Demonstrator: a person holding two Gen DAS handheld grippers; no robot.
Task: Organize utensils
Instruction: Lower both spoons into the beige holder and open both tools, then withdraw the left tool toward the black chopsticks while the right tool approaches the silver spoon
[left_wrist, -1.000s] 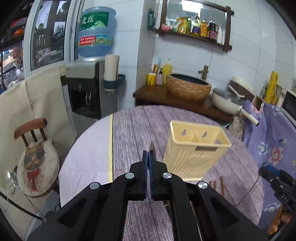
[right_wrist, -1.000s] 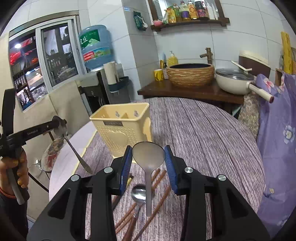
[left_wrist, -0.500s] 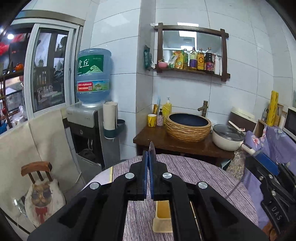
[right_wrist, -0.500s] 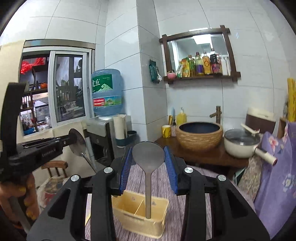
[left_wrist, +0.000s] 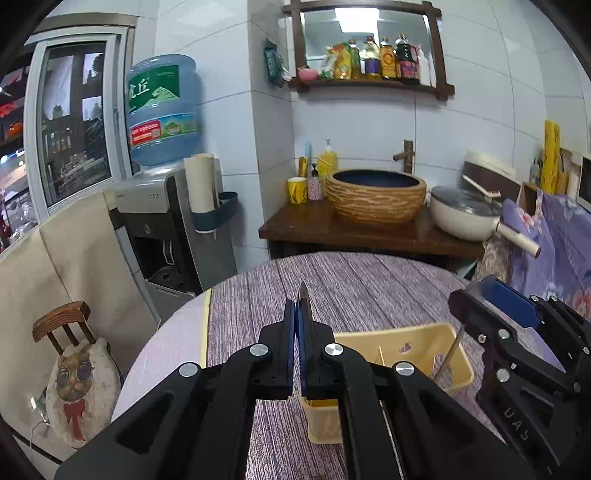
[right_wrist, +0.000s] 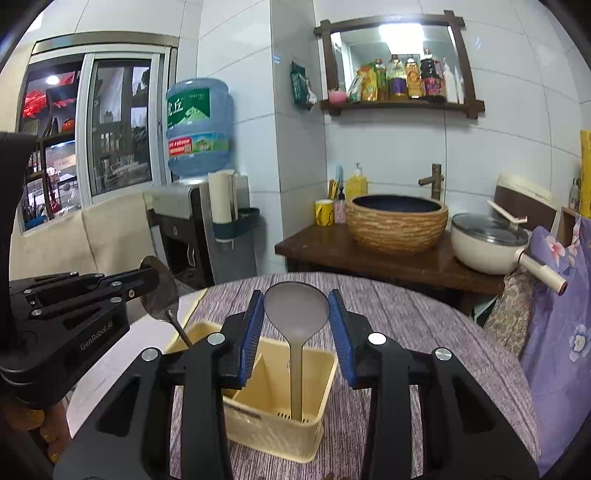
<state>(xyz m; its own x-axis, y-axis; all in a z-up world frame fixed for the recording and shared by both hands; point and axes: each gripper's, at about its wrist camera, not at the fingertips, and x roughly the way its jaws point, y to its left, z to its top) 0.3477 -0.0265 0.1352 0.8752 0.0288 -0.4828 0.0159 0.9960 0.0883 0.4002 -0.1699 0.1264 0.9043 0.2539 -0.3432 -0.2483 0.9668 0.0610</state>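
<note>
A pale yellow utensil holder (right_wrist: 273, 424) (left_wrist: 406, 354) with divided compartments stands on the purple striped table. My right gripper (right_wrist: 296, 306) is shut on the bowl of a metal spoon (right_wrist: 296, 314), whose handle hangs straight down into the right compartment. My left gripper (left_wrist: 297, 317) is shut on a second spoon (left_wrist: 303, 299), seen edge-on between the pads. In the right wrist view the left gripper (right_wrist: 147, 277) holds that spoon (right_wrist: 159, 291) with its handle slanting into the holder's left side. The right gripper (left_wrist: 480, 295) appears at the right of the left wrist view.
Beyond the round table (left_wrist: 351, 280) is a wooden counter (left_wrist: 332, 229) with a woven basin (left_wrist: 375, 195) and a white pot (left_wrist: 465, 218). A water dispenser (left_wrist: 166, 206) and a chair with a cat cushion (left_wrist: 77, 387) stand left. Purple floral cloth (right_wrist: 554, 332) hangs right.
Both grippers carried their spoons over to the holder. The spoon handles, earlier above the table, now hang into the holder's compartments. The two grippers have come closer together.
</note>
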